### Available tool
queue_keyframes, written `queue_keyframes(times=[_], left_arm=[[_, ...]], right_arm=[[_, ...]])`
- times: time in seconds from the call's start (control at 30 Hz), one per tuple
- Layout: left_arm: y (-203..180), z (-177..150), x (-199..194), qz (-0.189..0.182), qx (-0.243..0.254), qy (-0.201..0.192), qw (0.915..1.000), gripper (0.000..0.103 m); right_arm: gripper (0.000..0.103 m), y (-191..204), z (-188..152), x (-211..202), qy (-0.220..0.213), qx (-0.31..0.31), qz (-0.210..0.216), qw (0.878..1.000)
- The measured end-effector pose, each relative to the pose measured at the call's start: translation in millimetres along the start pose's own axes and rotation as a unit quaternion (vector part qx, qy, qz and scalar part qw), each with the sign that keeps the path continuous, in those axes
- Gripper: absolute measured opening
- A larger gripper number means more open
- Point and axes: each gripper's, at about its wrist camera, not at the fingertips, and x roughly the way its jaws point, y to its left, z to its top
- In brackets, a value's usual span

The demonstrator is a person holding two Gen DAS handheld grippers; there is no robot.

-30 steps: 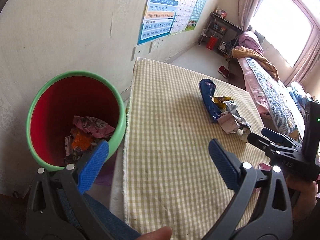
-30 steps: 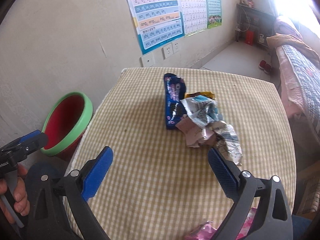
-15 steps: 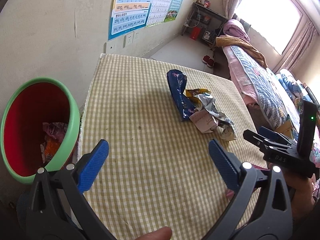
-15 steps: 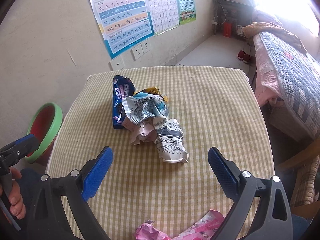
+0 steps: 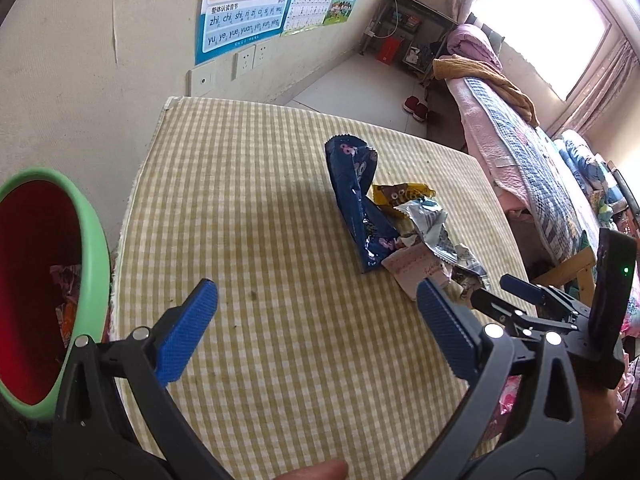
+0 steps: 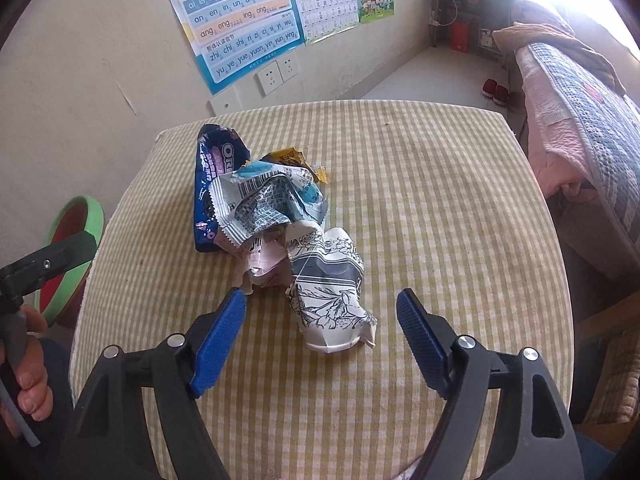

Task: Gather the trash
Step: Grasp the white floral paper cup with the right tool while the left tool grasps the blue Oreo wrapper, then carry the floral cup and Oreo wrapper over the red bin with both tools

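Note:
A pile of crumpled wrappers lies on the yellow checked tablecloth: a blue biscuit wrapper, a silver one, a pink paper and a white flower-printed wrapper. My right gripper straddles the near end of the white wrapper. Its jaws are closing, and the blue pads stand clear of the wrapper on both sides. My left gripper hangs open over bare cloth, left of the pile, with nothing between its fingers. The green bin, red inside, holds some trash beside the table's left edge.
A wall with posters and sockets runs behind the table. A bed stands to the right across a strip of floor. A pink wrapper shows at the table's near right edge, under my right gripper.
My left gripper has swung from over the bin toward the table's middle. My right gripper has come down and nearer the pile, and its jaws have narrowed around the white wrapper.

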Motion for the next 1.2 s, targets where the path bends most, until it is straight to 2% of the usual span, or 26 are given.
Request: queue_keyframes(times=[0.23, 0.37, 0.43, 0.5, 0.53, 0.6, 0.7, 0.73, 0.77, 0.83, 0.9, 1.2], left_arm=[[-8.0, 18.0, 51.7, -0.029, -0.013, 0.034, 0.9989, 0.089], [-13.8, 24.1, 75.9, -0.032, -0.015, 0.048, 0.9982, 0.084], [-15.5, 25.9, 87.0, -0.028, -0.016, 0.059, 0.9977, 0.068], [-16.2, 27.4, 92.6, -0.028, -0.019, 0.061, 0.9976, 0.061], [-17.4, 28.6, 93.4, -0.025, -0.017, 0.057, 0.9979, 0.051], [-17.7, 31.9, 96.2, -0.025, -0.019, 0.058, 0.9978, 0.046], [-18.5, 35.0, 100.6, -0.031, -0.024, 0.063, 0.9972, 0.029], [-19.1, 35.0, 101.4, -0.031, -0.024, 0.064, 0.9971, 0.019], [-19.6, 34.3, 101.9, -0.036, -0.024, 0.067, 0.9968, 0.013], [-21.4, 32.5, 99.3, -0.041, -0.021, 0.065, 0.9968, 0.007], [-23.6, 30.5, 94.5, -0.041, -0.017, 0.062, 0.9971, 0.004], [-29.3, 18.8, 52.0, -0.025, 0.016, 0.036, 0.9989, 0.003]], right_arm=[[0.061, -9.2, 9.2, 18.4, 0.016, 0.008, 0.000, 1.000], [0.055, -13.8, 10.5, 32.4, 0.038, 0.009, 0.003, 0.999], [0.047, -17.3, 9.3, 37.0, 0.045, 0.015, 0.008, 0.999], [0.047, -21.2, 8.7, 36.1, 0.042, 0.021, 0.012, 0.999], [0.047, -23.5, 8.6, 34.0, 0.039, 0.026, 0.014, 0.999], [0.046, -28.7, 8.7, 30.0, 0.035, 0.033, 0.016, 0.999], [0.046, -32.2, 9.2, 23.7, 0.028, 0.038, 0.016, 0.999], [0.046, -33.0, 8.8, 22.1, 0.027, 0.039, 0.015, 0.999], [0.046, -33.9, 8.6, 20.6, 0.026, 0.040, 0.016, 0.999], [0.046, -35.0, 7.5, 16.6, 0.022, 0.042, 0.016, 0.999], [0.046, -35.9, 6.3, 12.1, 0.018, 0.042, 0.016, 0.999], [0.046, -30.5, 6.2, -7.8, -0.005, 0.040, 0.014, 0.999]])
